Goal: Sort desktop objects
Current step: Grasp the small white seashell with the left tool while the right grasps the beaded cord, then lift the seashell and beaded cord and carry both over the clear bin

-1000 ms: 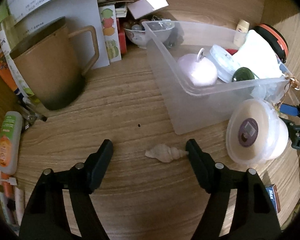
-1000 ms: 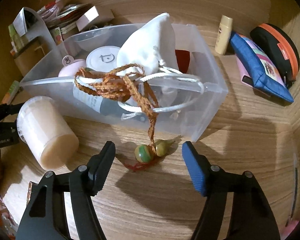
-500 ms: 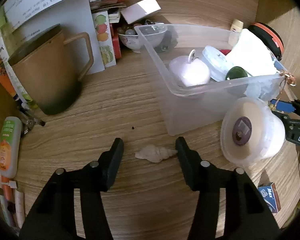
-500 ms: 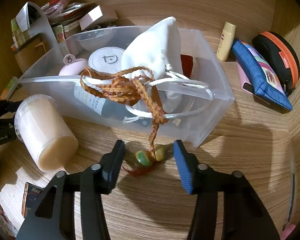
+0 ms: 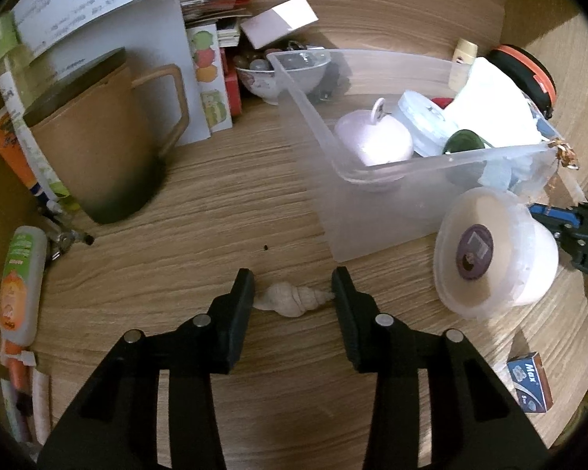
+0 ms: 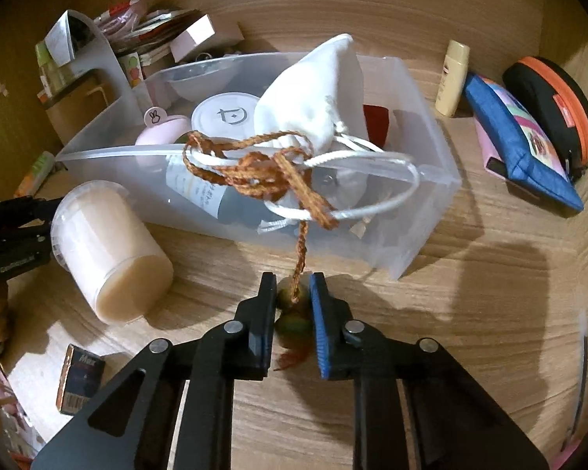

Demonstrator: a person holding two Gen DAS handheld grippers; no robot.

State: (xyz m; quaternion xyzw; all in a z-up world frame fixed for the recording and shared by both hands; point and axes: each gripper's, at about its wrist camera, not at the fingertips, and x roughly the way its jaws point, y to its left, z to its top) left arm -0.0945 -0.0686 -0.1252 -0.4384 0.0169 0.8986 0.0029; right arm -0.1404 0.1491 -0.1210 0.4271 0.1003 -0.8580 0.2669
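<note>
1. A cluttered wooden desk point(image 5: 215, 203) ran under both my cameras, crowded along the back.
2. My left gripper point(image 5: 293, 297) had its jaws against both ends of the pale seashell point(image 5: 294, 300), which lay flat on the wood just short of the clear plastic bin point(image 5: 372, 211).
3. My right gripper point(image 6: 293, 305) was clamped on the green beads point(image 6: 293, 319); their orange braided cord point(image 6: 254, 172) ran up over the bin's rim, tangled with the white pouch point(image 6: 313, 98) strings.
4. Beyond that, a lidded tub point(image 5: 494, 250) lay on its side beside the bin, and a brown mug point(image 5: 98, 149) stood well off to the left.
</note>
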